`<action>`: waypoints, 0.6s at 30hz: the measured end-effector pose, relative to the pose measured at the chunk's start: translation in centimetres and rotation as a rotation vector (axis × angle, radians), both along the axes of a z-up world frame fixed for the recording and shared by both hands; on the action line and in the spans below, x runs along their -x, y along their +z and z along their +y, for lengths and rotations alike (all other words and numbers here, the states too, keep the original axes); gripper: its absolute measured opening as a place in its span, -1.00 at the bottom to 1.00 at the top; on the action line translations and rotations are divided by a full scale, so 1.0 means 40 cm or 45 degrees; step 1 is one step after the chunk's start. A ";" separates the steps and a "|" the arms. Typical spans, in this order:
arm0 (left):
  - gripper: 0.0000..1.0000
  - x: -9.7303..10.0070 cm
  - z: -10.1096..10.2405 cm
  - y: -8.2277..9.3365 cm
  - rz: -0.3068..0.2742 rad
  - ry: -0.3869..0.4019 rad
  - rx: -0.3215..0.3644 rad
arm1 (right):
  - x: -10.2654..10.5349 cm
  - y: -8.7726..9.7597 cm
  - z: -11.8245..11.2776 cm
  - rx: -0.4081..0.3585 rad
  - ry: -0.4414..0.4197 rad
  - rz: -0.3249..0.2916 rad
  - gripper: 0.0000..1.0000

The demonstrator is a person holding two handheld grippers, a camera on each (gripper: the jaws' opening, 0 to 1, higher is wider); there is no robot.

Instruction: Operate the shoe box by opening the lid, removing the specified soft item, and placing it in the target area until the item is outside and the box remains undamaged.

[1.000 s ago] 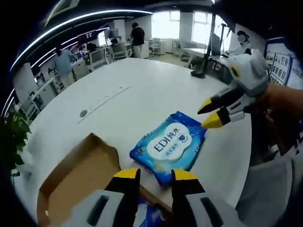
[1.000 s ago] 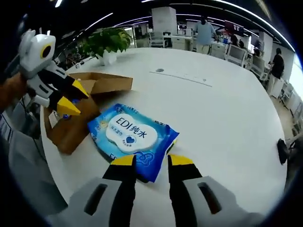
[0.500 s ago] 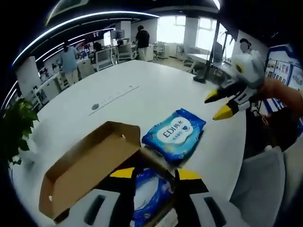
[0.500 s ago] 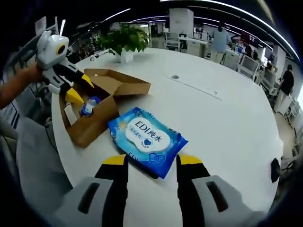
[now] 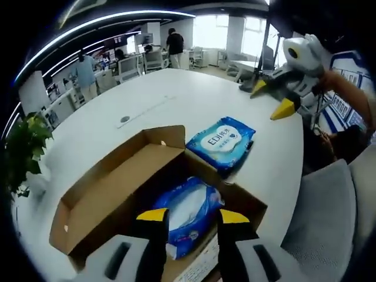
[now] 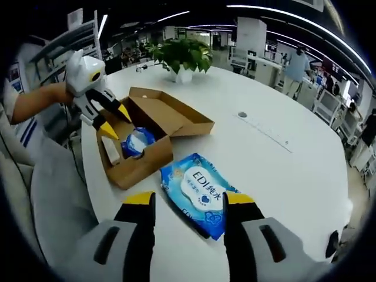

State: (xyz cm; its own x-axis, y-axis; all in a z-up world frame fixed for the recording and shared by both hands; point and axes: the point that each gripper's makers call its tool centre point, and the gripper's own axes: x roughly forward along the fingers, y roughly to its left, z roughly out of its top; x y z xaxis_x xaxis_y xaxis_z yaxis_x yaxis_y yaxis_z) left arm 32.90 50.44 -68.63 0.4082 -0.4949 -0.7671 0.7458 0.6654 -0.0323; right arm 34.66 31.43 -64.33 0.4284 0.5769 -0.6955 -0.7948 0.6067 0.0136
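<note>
Left gripper view: we look down along our left gripper (image 5: 192, 216), its yellow-tipped jaws standing apart with nothing between them.
Shoe box: the brown cardboard shoe box (image 5: 111, 191) lies open just beyond those jaws, its lid folded back flat to the left.
Inside the box: we see a blue and white soft pack (image 5: 188, 211) lying in the near right part of the box.
Wipes pack: the blue wipes pack (image 5: 221, 141) marked "EDI" lies flat on the white table (image 5: 176, 100), just beyond the box's far right corner.
Right gripper: it (image 5: 276, 100) hangs in the air at the far right, above the table's edge, jaws apart and holding nothing.

Right gripper view: our right gripper (image 6: 189, 205) points over the near edge of the table (image 6: 282, 170), jaws wide and empty.
Wipes pack: it (image 6: 198, 191) lies just past the jaw tips, out of the box and close beside its right wall.
Shoe box: it (image 6: 155, 132) sits to the left, open, with the soft pack (image 6: 136, 141) inside.
Left gripper: it (image 6: 114, 120) hovers over the box's left end, jaws parted.
Plant: a potted plant (image 6: 182, 56) stands at the far side of the table.
</note>
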 end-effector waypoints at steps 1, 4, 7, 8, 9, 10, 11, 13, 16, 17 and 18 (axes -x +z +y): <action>-0.36 0.002 0.004 -0.002 -0.002 -0.004 0.001 | 0.000 0.001 0.008 0.002 0.015 -0.003 -0.13; -0.37 0.010 0.013 -0.011 -0.010 -0.014 0.009 | -0.001 0.002 0.030 0.010 0.049 -0.006 -0.14; -0.39 0.019 0.015 -0.021 -0.016 -0.032 0.013 | -0.004 0.004 0.063 0.006 0.093 -0.013 -0.15; -0.40 0.021 0.014 -0.024 -0.018 -0.038 0.013 | -0.005 0.003 0.072 0.007 0.105 -0.013 -0.15; -0.41 0.021 0.014 -0.027 -0.019 -0.045 0.012 | -0.006 0.002 0.080 0.008 0.117 -0.015 -0.16; -0.41 0.022 0.013 -0.031 -0.022 -0.054 0.010 | -0.007 0.000 0.092 0.011 0.134 -0.016 -0.16; -0.42 0.022 0.011 -0.033 -0.027 -0.064 0.006 | -0.008 -0.001 0.105 0.012 0.155 -0.020 -0.17; -0.43 0.020 0.008 -0.038 -0.037 -0.080 0.002 | -0.010 -0.004 0.126 0.012 0.184 -0.024 -0.19; -0.47 0.015 0.002 -0.042 -0.041 -0.104 0.005 | -0.013 -0.008 0.157 0.011 0.230 -0.028 -0.20; -0.48 0.011 0.000 -0.045 -0.033 -0.106 0.008 | -0.014 -0.010 0.165 0.013 0.241 -0.029 -0.20; -0.49 0.008 -0.001 -0.047 -0.029 -0.105 0.009 | -0.016 -0.014 0.176 0.015 0.256 -0.028 -0.20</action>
